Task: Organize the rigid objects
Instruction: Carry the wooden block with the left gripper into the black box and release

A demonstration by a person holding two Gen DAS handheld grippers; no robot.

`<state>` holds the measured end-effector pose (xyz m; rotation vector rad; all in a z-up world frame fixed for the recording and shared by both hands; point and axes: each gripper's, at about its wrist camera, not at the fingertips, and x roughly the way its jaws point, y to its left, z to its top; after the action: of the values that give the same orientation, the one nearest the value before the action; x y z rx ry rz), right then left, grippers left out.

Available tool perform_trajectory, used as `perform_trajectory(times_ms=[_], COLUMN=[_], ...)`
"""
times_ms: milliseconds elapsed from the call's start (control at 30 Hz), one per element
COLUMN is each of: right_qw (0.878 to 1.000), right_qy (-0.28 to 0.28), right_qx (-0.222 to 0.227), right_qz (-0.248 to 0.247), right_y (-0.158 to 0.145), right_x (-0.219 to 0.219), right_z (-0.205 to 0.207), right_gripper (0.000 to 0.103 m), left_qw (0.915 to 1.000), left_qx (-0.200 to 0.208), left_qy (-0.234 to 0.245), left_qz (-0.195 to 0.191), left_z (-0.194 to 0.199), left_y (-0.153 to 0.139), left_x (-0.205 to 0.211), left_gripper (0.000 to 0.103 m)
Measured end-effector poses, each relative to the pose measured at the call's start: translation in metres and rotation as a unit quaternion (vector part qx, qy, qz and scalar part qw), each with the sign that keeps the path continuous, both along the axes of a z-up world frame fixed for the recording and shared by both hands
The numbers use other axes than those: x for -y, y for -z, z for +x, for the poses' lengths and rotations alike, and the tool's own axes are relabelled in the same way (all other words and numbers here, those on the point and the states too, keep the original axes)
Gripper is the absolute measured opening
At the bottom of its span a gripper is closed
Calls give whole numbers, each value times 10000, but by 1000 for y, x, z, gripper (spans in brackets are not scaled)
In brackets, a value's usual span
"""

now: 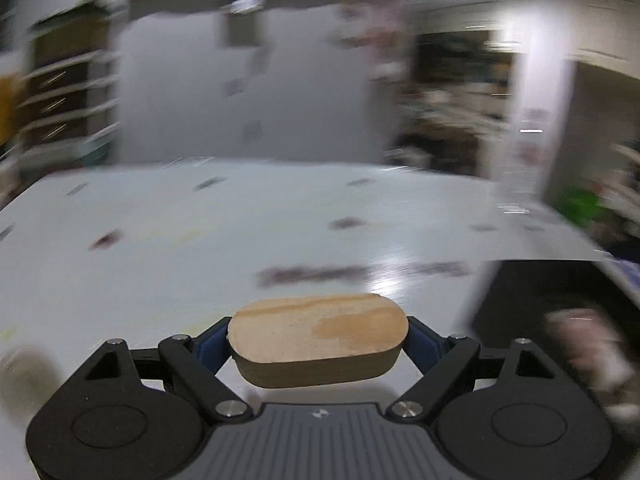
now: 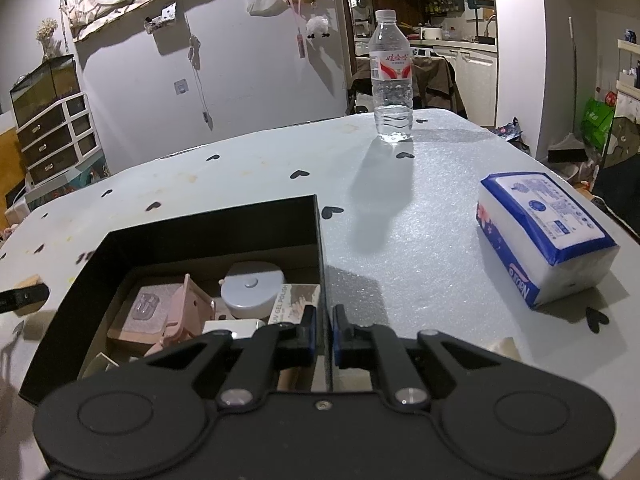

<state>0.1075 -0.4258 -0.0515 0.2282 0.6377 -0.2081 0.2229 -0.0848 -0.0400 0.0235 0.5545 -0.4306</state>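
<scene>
in the black box (image 2: 200,236), a round white case (image 2: 252,292).

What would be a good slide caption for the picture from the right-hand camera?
Right tongs shut on the black box's wall, with a water bottle and tissue pack on the table.

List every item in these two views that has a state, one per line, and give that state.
Left tool: shut on the wooden block.
Wooden block: held across its ends, off the table.
Right tool: shut on the black box's wall.
Black box: open, no lid on, several items inside.
Water bottle: upright, capped, partly full.
Tissue pack: lying flat on the table, looks unopened.
</scene>
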Motion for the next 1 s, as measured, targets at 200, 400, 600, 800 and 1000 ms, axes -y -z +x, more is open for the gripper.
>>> perform_trajectory(times_ms=[200, 400, 600, 800, 1000], right_qw=[10000, 9999, 9998, 9998, 9996], right_qy=[-5, -38, -57, -90, -142], right_qx=[28, 75, 116, 140, 164], right_qz=[42, 87, 122, 147, 190], right_y=[0, 1, 1, 2, 3], right_x=[2, 4, 5, 6, 9], right_z=[-1, -3, -5, -5, -6], right_gripper=[8, 8, 8, 8, 8], left_qw=[9869, 9790, 9843, 9846, 9899], left_qx=[480, 247, -599, -1364, -1177], left_qy=[1535, 2021, 1616, 840, 469], left_qz=[-141, -107, -373, -694, -633], left_z=[-25, -30, -13, 10, 15], left_y=[-31, -33, -33, -27, -29], left_x=[50, 96, 130, 150, 160], left_gripper=[88, 88, 88, 88, 88])
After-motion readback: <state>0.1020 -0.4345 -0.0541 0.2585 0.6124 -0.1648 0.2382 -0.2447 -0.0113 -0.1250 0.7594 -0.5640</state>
